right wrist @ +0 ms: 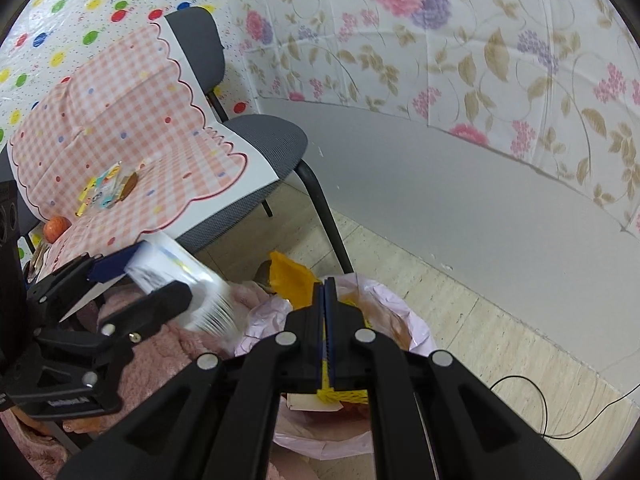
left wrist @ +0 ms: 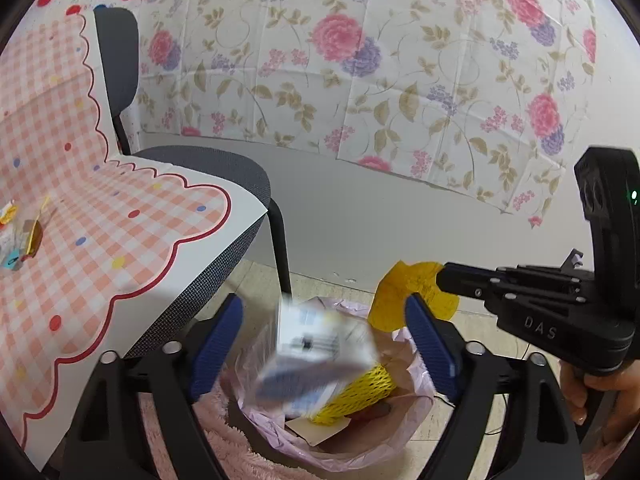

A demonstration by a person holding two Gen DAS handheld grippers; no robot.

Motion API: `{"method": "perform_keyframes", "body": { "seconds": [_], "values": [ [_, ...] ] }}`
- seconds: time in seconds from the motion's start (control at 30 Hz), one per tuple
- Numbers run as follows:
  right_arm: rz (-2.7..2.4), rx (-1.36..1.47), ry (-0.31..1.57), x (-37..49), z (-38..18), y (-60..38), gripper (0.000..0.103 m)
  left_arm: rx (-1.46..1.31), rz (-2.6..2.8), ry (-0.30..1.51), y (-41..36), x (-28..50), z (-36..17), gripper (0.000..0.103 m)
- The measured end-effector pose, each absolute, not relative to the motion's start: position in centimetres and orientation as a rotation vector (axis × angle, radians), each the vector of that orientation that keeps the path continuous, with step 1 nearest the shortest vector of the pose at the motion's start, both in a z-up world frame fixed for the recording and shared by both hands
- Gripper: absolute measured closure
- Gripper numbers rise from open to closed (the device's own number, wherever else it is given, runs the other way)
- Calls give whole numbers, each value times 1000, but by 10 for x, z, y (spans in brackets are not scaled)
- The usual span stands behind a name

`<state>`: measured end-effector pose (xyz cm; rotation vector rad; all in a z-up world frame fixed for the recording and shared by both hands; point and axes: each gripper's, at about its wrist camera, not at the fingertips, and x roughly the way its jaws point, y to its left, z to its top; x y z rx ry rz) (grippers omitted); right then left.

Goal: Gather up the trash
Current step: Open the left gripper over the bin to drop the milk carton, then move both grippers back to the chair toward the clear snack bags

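My left gripper [left wrist: 324, 344] is open over a trash bin lined with a pink bag [left wrist: 340, 452]. A blurred white carton [left wrist: 316, 356] hangs between its blue pads, in mid-air above the bin. In the bin lie a yellow foam net [left wrist: 360, 396] and cardboard. My right gripper [right wrist: 325, 284] is shut on a yellow-orange wrapper [right wrist: 290, 280] and holds it over the bin [right wrist: 384, 300]; it also shows in the left wrist view [left wrist: 440, 280] with the wrapper [left wrist: 400, 292]. The left gripper [right wrist: 148, 280] and the carton [right wrist: 188, 288] also show in the right wrist view.
A grey chair [left wrist: 224, 168] covered by a pink checked paper mat [left wrist: 100, 232] stands left of the bin, with small wrappers [right wrist: 108, 188] on it. A pink fluffy rug [right wrist: 160, 344] lies beside the bin. A black cable [right wrist: 540, 400] runs along the floor at the right.
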<state>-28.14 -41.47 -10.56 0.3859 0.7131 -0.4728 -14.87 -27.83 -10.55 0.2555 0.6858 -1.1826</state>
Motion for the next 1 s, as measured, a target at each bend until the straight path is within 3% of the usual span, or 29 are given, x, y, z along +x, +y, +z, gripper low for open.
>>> {"method": "perform_keyframes", "body": {
  "seconds": [0.1, 0.23, 0.6, 1.0],
  "values": [
    [-472, 406, 732, -280, -115, -420, 101, 250, -1168, 701, -280, -142, -106, 18],
    [-467, 427, 750, -279, -120, -425, 84, 220, -1122, 694, -269, -131, -98, 18],
    [-478, 338, 601, -273, -59, -420, 84, 161, -924, 645, -208, -100, -66, 18],
    [-233, 240, 590, -190, -34, -363, 81, 88, -665, 645, -119, -56, -48, 18]
  ]
}}
